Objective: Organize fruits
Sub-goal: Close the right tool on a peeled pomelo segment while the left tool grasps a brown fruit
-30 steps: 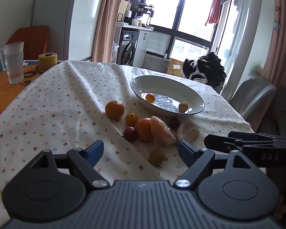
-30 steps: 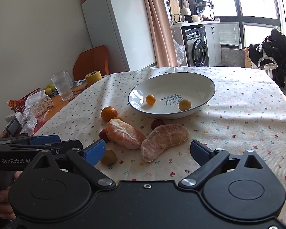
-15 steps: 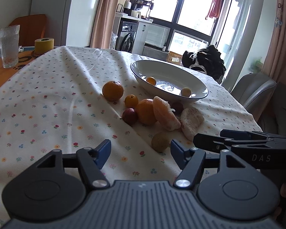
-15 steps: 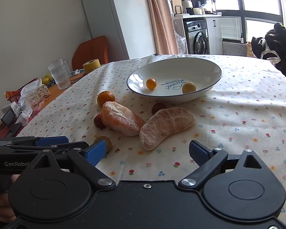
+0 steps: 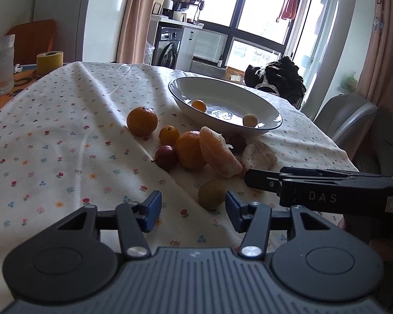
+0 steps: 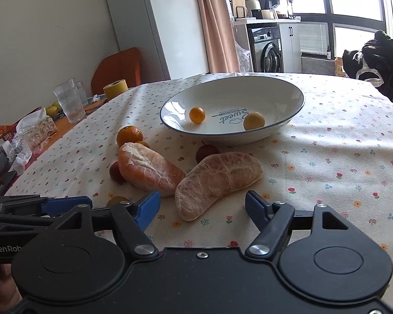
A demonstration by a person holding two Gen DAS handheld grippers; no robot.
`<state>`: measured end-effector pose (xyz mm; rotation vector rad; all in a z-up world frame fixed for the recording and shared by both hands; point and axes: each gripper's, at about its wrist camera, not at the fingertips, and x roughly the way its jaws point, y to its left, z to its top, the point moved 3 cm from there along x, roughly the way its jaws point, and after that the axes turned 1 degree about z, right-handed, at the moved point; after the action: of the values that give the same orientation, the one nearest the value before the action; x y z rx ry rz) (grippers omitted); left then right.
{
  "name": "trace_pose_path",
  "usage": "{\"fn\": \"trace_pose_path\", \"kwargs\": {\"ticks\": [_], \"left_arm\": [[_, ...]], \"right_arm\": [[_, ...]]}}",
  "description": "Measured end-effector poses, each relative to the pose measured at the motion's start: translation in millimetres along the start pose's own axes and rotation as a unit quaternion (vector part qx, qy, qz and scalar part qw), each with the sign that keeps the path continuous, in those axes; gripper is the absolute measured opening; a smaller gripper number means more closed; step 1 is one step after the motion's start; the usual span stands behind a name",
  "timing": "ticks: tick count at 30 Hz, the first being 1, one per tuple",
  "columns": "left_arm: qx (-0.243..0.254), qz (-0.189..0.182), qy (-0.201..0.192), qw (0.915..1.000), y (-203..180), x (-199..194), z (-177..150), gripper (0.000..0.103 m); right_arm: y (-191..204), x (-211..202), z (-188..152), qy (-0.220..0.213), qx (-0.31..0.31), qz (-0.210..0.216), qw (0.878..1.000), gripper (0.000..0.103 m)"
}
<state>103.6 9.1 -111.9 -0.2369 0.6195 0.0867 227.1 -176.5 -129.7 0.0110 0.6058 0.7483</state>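
Brownish round fruit between spread left tongs; right tongs spread, empty.

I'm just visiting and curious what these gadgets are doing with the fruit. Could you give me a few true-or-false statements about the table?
1. The white bowl holds two small fruits. True.
2. The left gripper is clamped on an orange. False: it is open, holding nothing.
3. The peeled segment lies on the tablecloth. True.
4. The right gripper is shut. False: open.
5. The drinking glass lies tipped over. False: it stands upright.
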Motion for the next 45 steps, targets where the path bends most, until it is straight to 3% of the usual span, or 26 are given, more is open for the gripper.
{"fn": "trace_pose_path", "kwargs": {"ticks": [4,8,19,29,33,38,45], "left_arm": [[0.001,-0.002,0.002,1.0,-1,4,1,0.049],[0.004,-0.006,-0.003,1.0,-4,6,5,0.047],[0.01,-0.009,-0.005,0.9999,-5,15,3,0.043],[0.013,-0.019,-0.012,0.9997,-3,12,0,0.043],[0.016,-0.025,-0.012,0.9995,-4,10,0,0.033],[0.03,-0.02,-0.016,0.9992,-10,9,2,0.032],[0.035,-0.027,-0.009,0.999,-16,16,5,0.032]], "right_arm": [[-4,-2,0,-0.001,0.002,-0.007,1.0,0.057],[-9,-6,-1,0.001,0.005,-0.006,1.0,0.054],[-13,-17,-2,0.007,-0.002,-0.036,0.999,0.053],[-5,-1,2,0.011,-0.012,-0.027,1.0,0.058],[-2,5,4,0.005,-0.024,-0.033,0.999,0.058],[-9,1,5,0.006,-0.012,-0.015,1.0,0.038],[-14,-12,-1,0.011,-0.006,-0.01,1.0,0.031]]}}
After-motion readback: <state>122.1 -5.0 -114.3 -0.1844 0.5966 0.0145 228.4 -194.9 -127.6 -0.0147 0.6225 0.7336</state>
